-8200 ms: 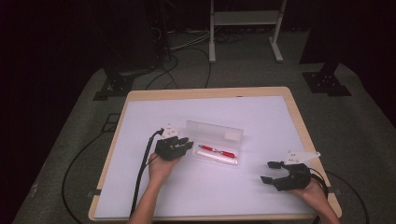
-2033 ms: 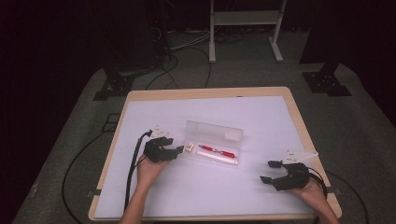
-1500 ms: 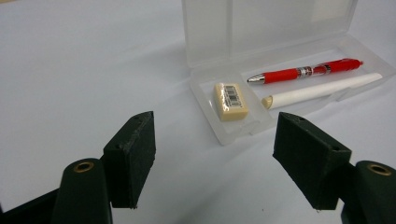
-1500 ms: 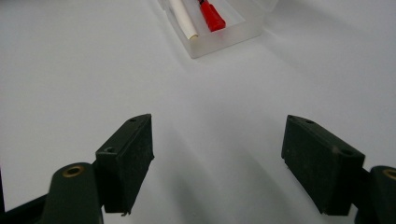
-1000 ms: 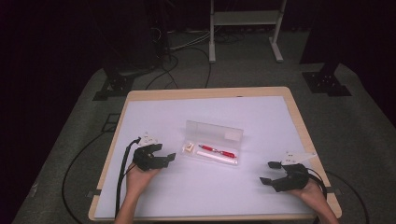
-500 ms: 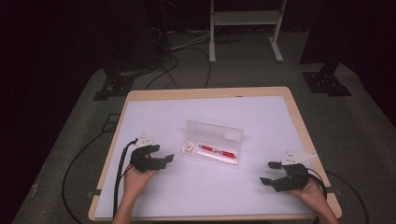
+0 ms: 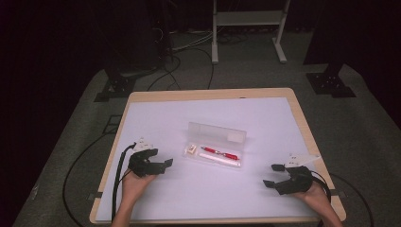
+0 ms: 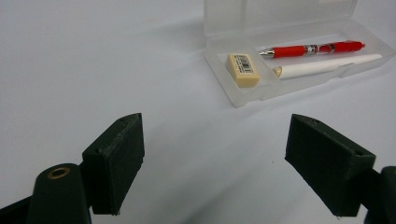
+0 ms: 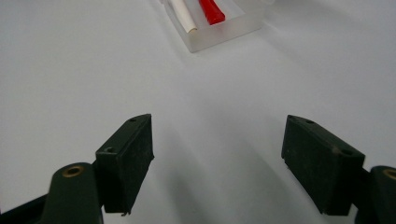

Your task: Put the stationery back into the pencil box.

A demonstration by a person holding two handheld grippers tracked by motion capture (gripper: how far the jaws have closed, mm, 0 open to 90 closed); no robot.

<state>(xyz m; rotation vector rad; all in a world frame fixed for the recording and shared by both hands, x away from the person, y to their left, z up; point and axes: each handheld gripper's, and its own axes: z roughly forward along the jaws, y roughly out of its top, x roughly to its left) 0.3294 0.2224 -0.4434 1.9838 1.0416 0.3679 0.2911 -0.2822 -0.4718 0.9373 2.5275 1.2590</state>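
A clear plastic pencil case (image 7: 215, 147) (image 8: 299, 60) lies open at the middle of the white table top, its lid standing up behind. Inside it lie a cream eraser (image 8: 243, 69), a red pen (image 8: 312, 48) and a white pen (image 8: 327, 66). My left gripper (image 7: 164, 165) (image 8: 219, 158) rests low at the front left, apart from the case, open with nothing between its jaws, which have just been opening. At the front right my right gripper (image 7: 274, 175) (image 9: 217, 161) is open and empty too, with the case's end (image 9: 219, 28) ahead of it.
The white surface (image 7: 213, 189) sits on a table with a wooden rim (image 7: 208, 93). Black cables trail off the left edge to the floor. A white metal stand (image 7: 246, 28) and dark equipment bases stand on the carpet beyond the table.
My left gripper has drawn back from the case toward the front left of the table, and its jaws stand wider. The right gripper has kept still.
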